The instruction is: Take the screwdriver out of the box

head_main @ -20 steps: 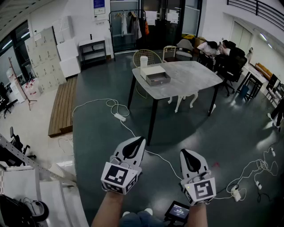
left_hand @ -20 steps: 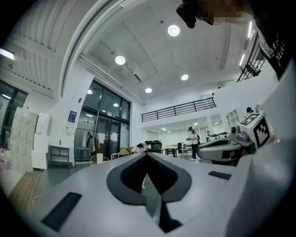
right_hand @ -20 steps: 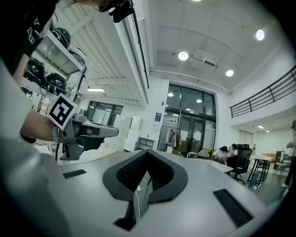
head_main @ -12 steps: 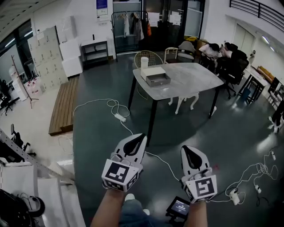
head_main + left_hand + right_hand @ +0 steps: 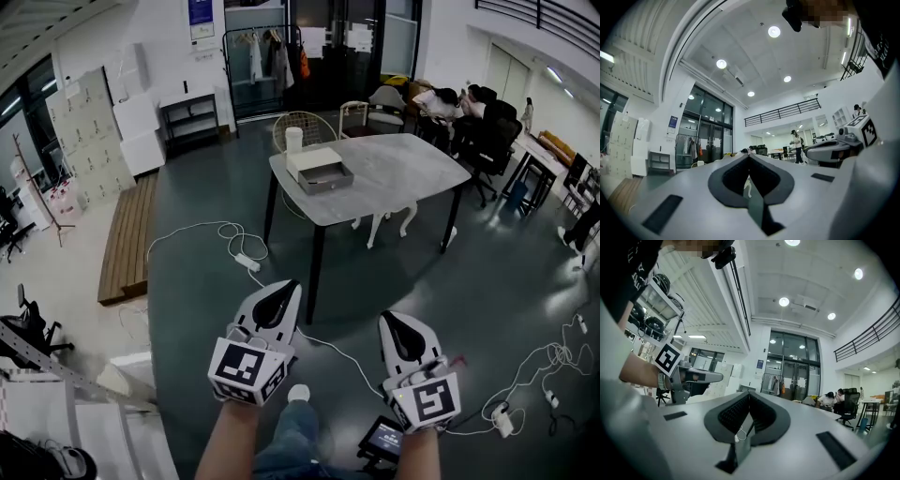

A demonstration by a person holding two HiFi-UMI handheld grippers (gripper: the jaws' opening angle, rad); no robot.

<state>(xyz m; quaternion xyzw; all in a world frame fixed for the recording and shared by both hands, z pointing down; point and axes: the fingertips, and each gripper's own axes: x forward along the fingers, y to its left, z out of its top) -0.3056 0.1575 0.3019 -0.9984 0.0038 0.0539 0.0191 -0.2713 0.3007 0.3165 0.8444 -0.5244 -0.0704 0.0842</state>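
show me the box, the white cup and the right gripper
box (image 5: 314, 160), head view, on its white top
white cup (image 5: 293, 139), head view, on its side wall
right gripper (image 5: 393, 323), head view, at the tips of its closed fingers

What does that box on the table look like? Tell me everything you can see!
The box is far away, near the left end of the grey table. It seems to have two parts: a flat, pale cream part behind and an open grey tray in front, perhaps a lid and base or a pulled-out drawer. It lies flat on the tabletop. A white cylinder stands close behind it. What is inside is too small to see.
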